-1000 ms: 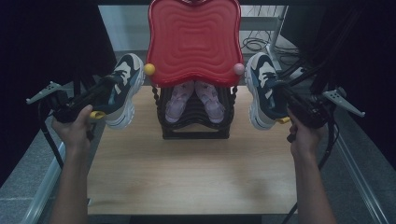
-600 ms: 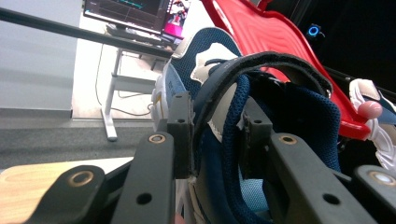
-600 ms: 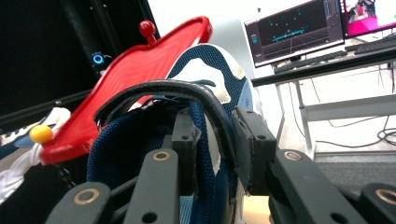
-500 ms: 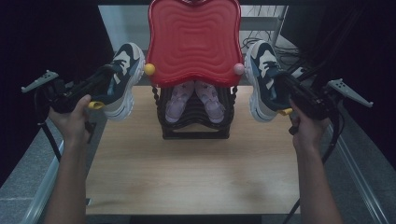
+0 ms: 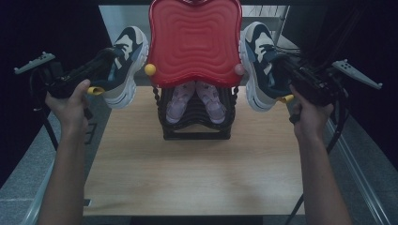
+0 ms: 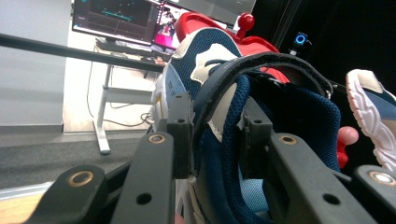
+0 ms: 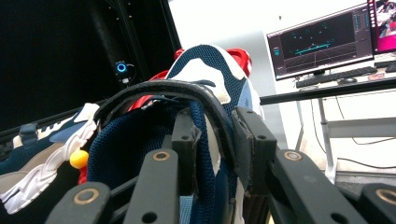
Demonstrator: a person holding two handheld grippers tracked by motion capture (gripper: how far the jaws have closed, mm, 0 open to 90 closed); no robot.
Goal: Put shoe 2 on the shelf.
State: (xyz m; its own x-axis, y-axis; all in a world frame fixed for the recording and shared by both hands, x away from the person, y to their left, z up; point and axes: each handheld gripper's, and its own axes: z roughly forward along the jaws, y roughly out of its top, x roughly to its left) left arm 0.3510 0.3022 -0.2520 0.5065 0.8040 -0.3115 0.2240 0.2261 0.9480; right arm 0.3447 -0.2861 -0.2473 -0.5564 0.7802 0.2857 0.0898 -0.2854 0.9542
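Sneakers hang in the air on either side of the red rack top (image 5: 195,42), above the desk (image 5: 197,173): left tongs (image 6: 215,135) clamp the left sneaker (image 5: 124,65) by its collar, right tongs (image 7: 215,140) clamp the right sneaker (image 5: 258,63) likewise.

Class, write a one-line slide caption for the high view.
Each gripper, left and right, holds a sneaker (left, right) beside a red-topped shoe rack.

high view: above, facing forward-down | gripper views: close, level | shared: red rack (image 5: 195,42)
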